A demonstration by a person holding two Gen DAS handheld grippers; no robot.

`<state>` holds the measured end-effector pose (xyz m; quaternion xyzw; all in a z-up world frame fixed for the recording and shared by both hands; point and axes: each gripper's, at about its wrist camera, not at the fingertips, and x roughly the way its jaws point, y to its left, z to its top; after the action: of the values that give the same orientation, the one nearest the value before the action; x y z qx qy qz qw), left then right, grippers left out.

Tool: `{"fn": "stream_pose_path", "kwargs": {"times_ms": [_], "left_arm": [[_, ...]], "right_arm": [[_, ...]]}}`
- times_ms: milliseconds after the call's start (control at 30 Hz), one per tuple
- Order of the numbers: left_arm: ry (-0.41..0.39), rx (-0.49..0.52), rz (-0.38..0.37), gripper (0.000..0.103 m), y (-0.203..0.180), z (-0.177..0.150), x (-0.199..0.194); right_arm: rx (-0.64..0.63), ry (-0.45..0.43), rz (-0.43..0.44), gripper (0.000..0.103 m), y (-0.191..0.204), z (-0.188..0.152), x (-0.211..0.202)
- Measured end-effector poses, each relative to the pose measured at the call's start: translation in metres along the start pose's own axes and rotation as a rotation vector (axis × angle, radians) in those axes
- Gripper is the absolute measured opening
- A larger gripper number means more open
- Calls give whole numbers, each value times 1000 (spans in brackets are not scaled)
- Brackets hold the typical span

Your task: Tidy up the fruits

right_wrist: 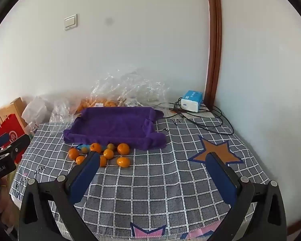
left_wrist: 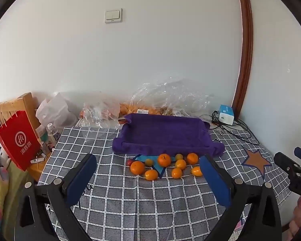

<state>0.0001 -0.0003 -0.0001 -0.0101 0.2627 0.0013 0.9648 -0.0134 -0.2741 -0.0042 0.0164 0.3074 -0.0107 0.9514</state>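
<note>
Checked tablecloth (left_wrist: 130, 200) with orange star (right_wrist: 216, 150), red bag (left_wrist: 18, 140) far left, crinkled plastic (left_wrist: 170, 94) by wall, white-blue box (right_wrist: 191, 101) with cables (right_wrist: 206, 120), wall switch (left_wrist: 113, 15)

Both wrist views face wall, tilted down, sharing purple tray (left_wrist: 166, 134).

Each claw is black plastic: two angular arms with triangular cut-outs, round silver screws at the joints, and long flat fingers faced with dark blue pads. The left claw (left_wrist: 148, 172) carries white lettering on its side, as does the right claw (right_wrist: 154, 166).
</note>
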Motion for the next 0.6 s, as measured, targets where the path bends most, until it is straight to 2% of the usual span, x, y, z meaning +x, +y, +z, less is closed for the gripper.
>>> {"fn": "stream_pose_path", "kwargs": {"times_ms": [167, 233, 600], "left_arm": [[33, 6, 1, 103, -7, 5, 6], [-1, -4, -1, 103, -4, 0, 0], [-9, -33, -6, 103, 5, 1, -6]], "right_arm": [[4, 1, 2, 103, 1, 1, 0], [3, 3, 2, 103, 1, -1, 0], [-7, -7, 0, 103, 5, -2, -1]]}}
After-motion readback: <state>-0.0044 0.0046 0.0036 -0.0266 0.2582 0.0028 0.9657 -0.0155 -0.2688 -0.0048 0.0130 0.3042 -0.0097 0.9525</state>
